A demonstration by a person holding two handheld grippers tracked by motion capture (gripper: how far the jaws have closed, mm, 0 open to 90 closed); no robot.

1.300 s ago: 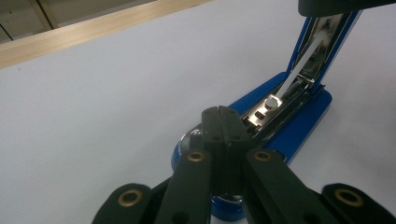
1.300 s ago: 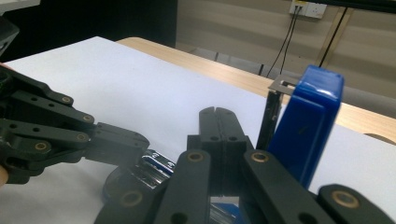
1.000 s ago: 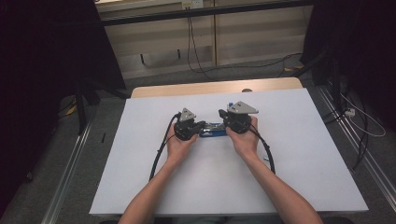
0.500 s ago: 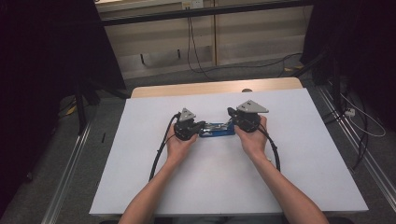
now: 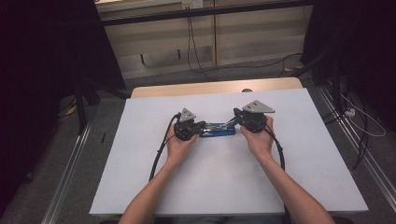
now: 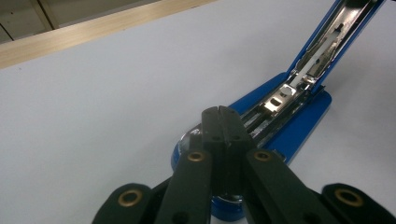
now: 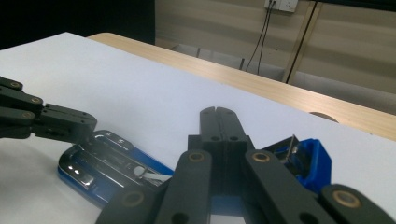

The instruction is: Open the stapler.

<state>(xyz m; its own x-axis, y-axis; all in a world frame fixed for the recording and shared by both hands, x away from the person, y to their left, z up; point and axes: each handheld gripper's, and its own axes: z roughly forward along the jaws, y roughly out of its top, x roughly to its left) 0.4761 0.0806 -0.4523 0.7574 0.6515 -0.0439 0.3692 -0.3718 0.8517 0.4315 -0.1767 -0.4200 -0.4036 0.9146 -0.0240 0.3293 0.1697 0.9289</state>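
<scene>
Table (image 5: 140,186): spreading white across the centre and lower part of the high view, giving a flat bed for the work; wooden edge showing along its far side.

Stapler (image 5: 217,129): lying at mid-frame of the high view, between the two grippers; blue base flat on the table, blue-backed top arm (image 6: 336,42) swinging up toward the upper right of the left gripper view, exposing the bright metal staple channel (image 6: 280,100), probably for loading or clearing.

Left gripper (image 6: 223,112): jaws pressed together, nothing visibly between them; tips resting over the near end of the base, seemingly pinning it down.

Right gripper (image 7: 218,113): jaws meeting with no visible gap; sitting over the stapler's raised blue end (image 7: 306,158), apparently levering it open; actual grip impossible to confirm.
</scene>
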